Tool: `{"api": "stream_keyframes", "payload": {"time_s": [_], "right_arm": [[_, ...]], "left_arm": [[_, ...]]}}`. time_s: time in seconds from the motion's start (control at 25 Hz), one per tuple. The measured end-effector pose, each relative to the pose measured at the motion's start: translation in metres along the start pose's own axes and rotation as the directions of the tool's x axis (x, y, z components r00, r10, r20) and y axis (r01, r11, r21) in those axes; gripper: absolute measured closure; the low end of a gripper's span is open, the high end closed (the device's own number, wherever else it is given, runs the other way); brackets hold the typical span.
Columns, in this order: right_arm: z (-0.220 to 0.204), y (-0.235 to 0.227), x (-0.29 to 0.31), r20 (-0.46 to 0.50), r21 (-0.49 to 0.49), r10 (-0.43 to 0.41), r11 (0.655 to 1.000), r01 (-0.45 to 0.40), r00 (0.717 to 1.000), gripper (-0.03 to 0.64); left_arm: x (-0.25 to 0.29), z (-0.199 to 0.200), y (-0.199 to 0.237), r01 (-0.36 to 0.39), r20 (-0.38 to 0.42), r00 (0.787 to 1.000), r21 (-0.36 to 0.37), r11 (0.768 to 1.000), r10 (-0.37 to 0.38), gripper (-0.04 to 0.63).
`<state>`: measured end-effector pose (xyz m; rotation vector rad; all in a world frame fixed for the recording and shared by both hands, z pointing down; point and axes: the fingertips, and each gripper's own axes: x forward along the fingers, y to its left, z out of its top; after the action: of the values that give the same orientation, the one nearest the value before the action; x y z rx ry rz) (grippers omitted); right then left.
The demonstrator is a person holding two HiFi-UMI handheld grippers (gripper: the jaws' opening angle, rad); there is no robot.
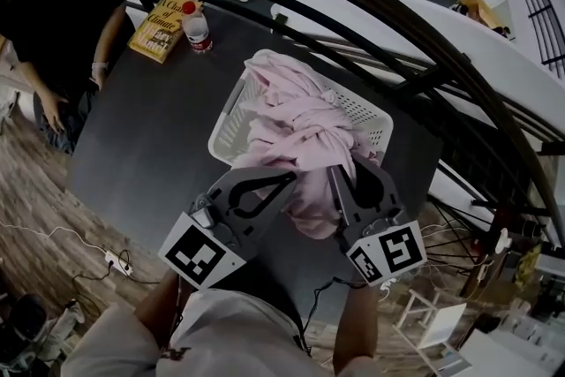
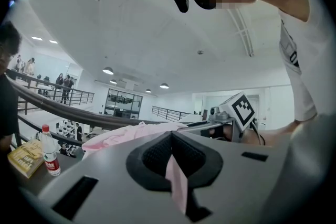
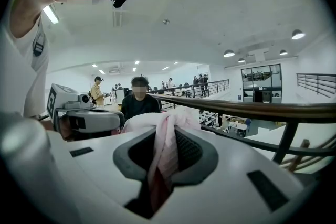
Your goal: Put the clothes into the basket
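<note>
A heap of pale pink clothes fills the white slatted basket on the dark table, and part of the cloth hangs over the basket's near rim toward me. My left gripper is shut on a thin fold of pink cloth at that near edge. My right gripper is beside it, shut on a thicker bunch of the same pink fabric. Both grippers point upward toward the ceiling, and each view shows the other gripper's marker cube.
A water bottle and a yellow book lie at the table's far left corner. A person in black sits at the left edge. A dark curved railing runs behind the basket. Cables and a power strip lie on the wooden floor.
</note>
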<state>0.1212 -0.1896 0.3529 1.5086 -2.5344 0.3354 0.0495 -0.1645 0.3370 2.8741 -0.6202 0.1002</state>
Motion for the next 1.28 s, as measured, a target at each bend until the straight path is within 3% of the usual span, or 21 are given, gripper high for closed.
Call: {"api": "stream_keyframes", "payload": {"time_s": [0.64, 1.28], "right_arm": [[-0.048, -0.027, 0.060, -0.136, 0.013, 0.034, 0.999, -0.032, 0.990, 0.544], [-0.089, -0.043, 0.086, -0.264, 0.028, 0.071, 0.997, -0.066, 0.962, 0.545]], "left_arm": [[0.005, -0.022, 0.037, -0.018, -0.025, 1.000, -0.033, 0.999, 0.017, 0.592], [0.011, -0.033, 0.036, -0.024, -0.043, 0.999, -0.046, 0.999, 0.022, 0.592]]}}
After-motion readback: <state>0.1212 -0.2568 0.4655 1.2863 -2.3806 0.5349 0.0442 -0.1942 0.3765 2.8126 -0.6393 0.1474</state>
